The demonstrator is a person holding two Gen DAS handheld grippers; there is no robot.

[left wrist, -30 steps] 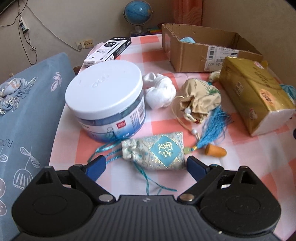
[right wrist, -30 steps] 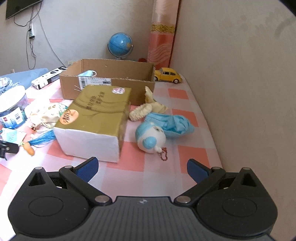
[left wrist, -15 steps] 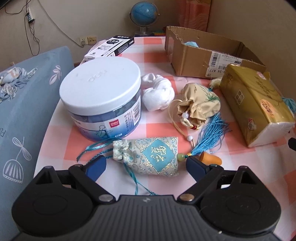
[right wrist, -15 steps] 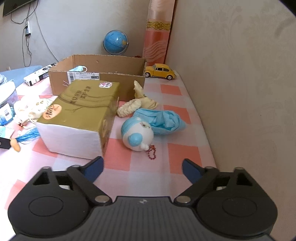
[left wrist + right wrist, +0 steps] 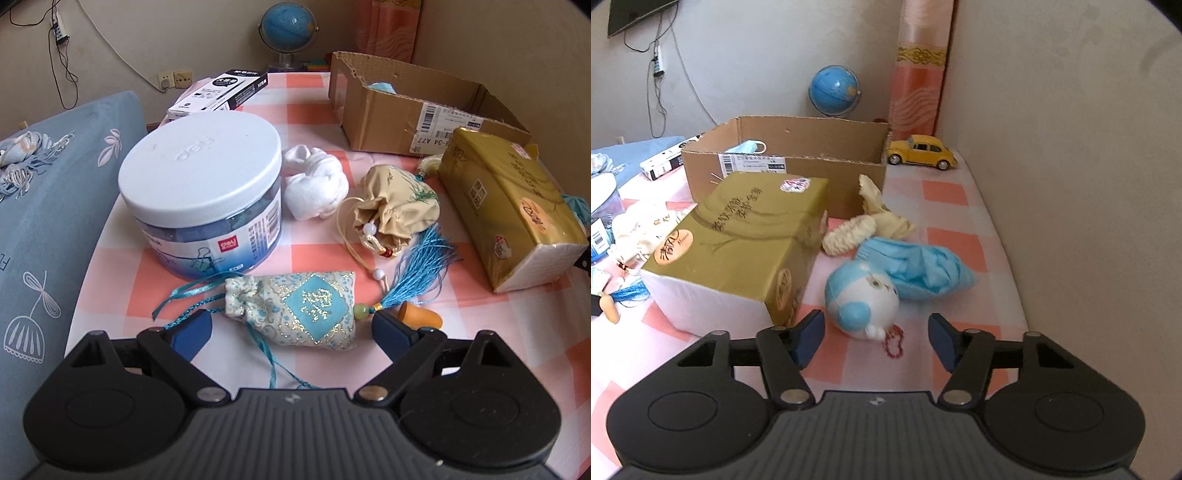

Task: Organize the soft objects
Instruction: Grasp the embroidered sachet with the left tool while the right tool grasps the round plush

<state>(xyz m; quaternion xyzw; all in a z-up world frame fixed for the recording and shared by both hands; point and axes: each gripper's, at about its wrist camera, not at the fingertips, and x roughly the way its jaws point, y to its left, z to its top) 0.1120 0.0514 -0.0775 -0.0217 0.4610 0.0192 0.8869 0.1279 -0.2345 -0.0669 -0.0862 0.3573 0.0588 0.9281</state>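
The little blue pouch (image 5: 295, 308) lies low in the middle, between your left gripper's (image 5: 291, 326) wide open fingers. It looks soft and light, so pinch its fat middle, not the ribbons. Your right gripper (image 5: 875, 334) is wide too, near the round plush toy (image 5: 862, 301)

On the worktop (image 5: 317, 254), a sachet (image 5: 303, 308) lies between the fingers of my left hand-held gripper (image 5: 291, 328), a jar (image 5: 207, 195) behind it. A sock bundle (image 5: 317, 184) sits right of the jar, then a pouch (image 5: 395, 210), then a tissue pack (image 5: 506, 214). The cardboard box (image 5: 406, 114) stands behind these. A plush ball (image 5: 862, 302) lies before my right hand-held gripper (image 5: 875, 338).
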